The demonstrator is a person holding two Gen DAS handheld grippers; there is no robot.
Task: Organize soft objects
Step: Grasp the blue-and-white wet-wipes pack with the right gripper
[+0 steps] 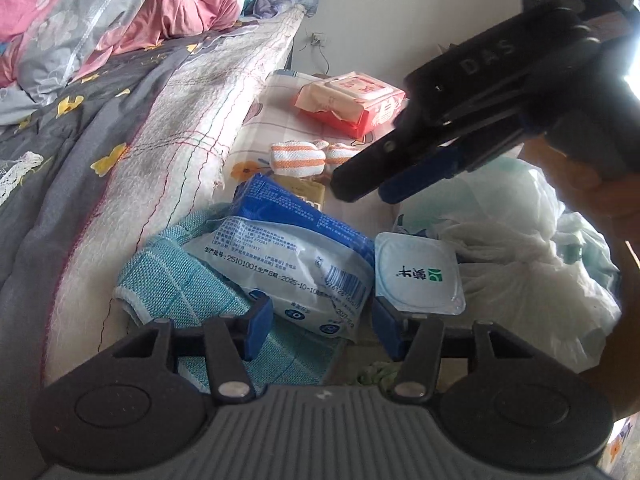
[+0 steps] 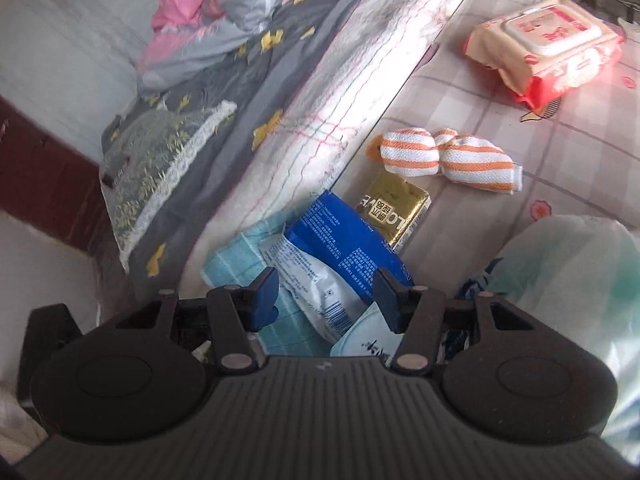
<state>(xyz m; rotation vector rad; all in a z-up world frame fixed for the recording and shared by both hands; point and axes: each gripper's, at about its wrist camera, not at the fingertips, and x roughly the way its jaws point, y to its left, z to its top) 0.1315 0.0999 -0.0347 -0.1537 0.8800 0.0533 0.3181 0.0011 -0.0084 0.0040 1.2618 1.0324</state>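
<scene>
Lying between the parted left gripper (image 1: 322, 322) fingers, blue-and-white tissue pack (image 1: 288, 276), right gripper (image 2: 326, 300) fingers also apart, empty.

Tissue pack (image 1: 280, 264) atop cloth (image 1: 172, 276), sealed cup (image 1: 418, 272) right, beside bed (image 1: 120, 128).

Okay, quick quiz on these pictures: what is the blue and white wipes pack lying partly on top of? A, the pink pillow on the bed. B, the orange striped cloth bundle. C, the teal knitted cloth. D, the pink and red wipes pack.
C: the blue and white wipes pack overlaps the teal knitted cloth, whose weave shows beneath its left edge.
</scene>
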